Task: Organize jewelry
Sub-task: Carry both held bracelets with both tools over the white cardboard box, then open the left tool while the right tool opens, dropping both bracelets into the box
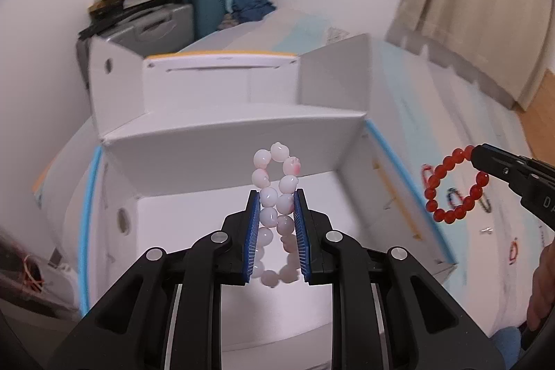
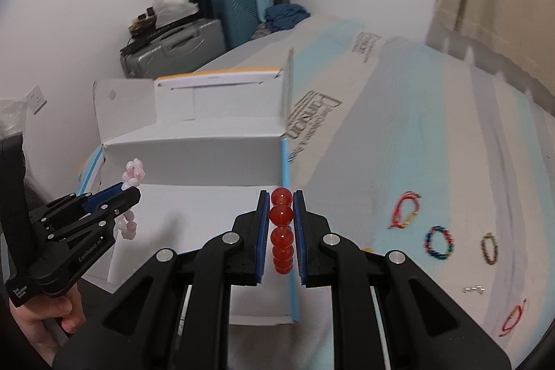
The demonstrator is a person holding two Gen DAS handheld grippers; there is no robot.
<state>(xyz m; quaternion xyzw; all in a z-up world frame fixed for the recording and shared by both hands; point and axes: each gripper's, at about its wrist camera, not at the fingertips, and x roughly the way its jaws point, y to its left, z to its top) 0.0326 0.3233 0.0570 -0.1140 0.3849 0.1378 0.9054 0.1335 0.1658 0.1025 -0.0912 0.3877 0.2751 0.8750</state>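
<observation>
The open white cardboard box shows only its bare white floor. Over that floor the left gripper pinches a pale pink bead bracelet. At the box's right wall the right gripper pinches a red bead bracelet. Right of the box, four more bracelets lie on the light surface.

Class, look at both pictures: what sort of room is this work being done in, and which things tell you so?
Probably a bedroom or spare room at home, not a workshop. Suitcases are stacked in the corner with clothes heaped beside them, curtains hang nearby, and flattened cardboard serves as the work surface.
</observation>
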